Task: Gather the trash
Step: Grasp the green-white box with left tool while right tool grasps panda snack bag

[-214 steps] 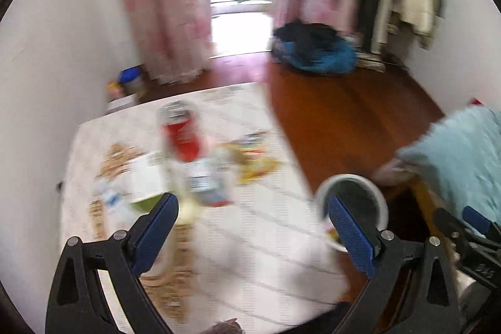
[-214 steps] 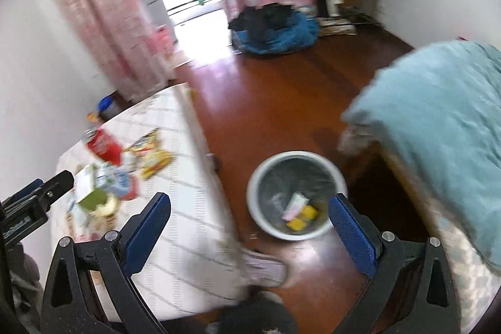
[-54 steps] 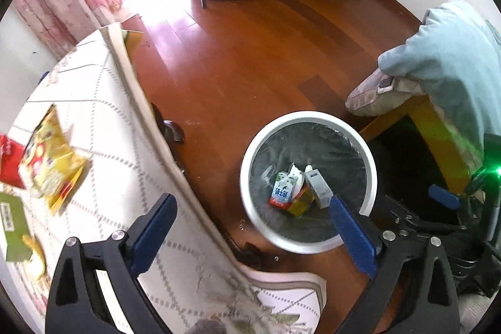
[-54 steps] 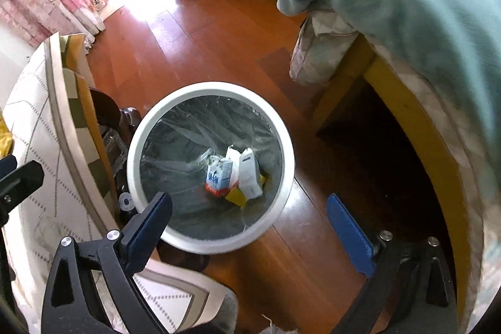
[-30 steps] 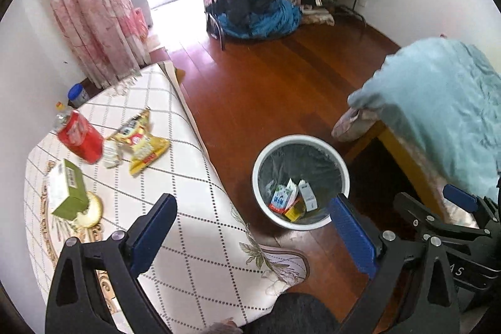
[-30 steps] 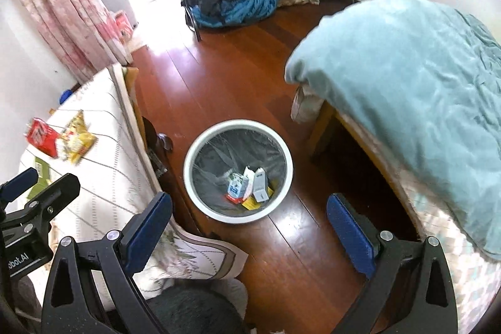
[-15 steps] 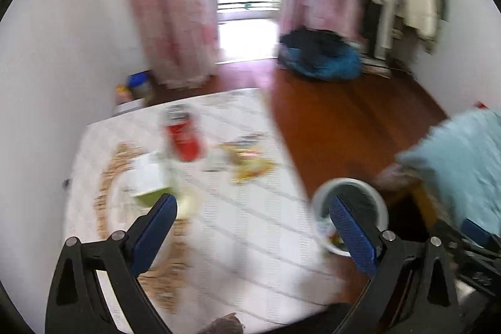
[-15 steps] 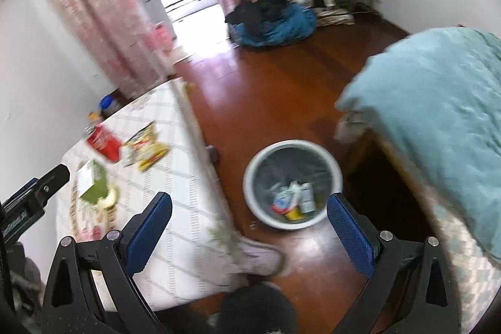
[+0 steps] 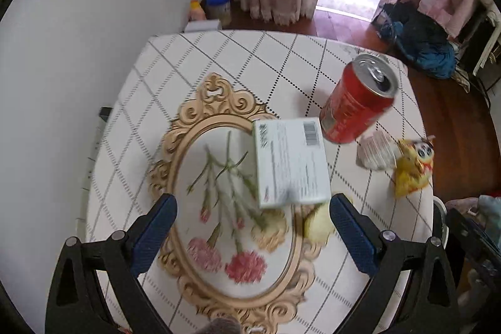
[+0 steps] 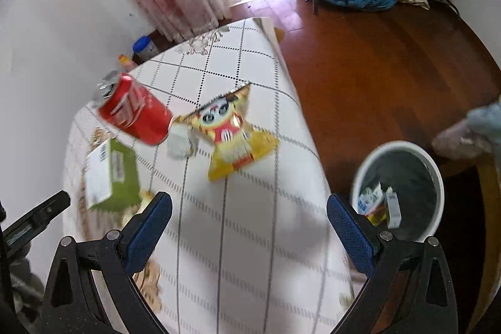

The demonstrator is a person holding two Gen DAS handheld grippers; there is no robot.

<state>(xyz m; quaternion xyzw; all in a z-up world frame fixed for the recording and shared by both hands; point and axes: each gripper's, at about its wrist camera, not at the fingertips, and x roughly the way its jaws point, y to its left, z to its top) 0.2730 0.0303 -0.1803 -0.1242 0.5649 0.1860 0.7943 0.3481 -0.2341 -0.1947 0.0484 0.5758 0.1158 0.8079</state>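
Only right view shows bin [image 10: 436,177]; left claw [image 9: 252,227], right claw [image 10: 249,224] gape empty.

In the left wrist view, the print on the white-topped box [image 9: 289,160] is smeared past reading, and the box hides part of the pale yellow scrap [image 9: 317,224] beside it. The snack bag [image 9: 411,168] and crumpled white wrapper [image 9: 375,151] are soft with blur. The bin [image 9: 437,213] shows only as a sliver of rim at the table [image 9: 219,58] edge.

In the right wrist view, the red can [image 10: 134,110] is streaked, its lettering unreadable. The cartons in the bin [image 10: 436,177] are too small to identify, and 1 of the fingers [image 10: 349,232] covers part of its rim.
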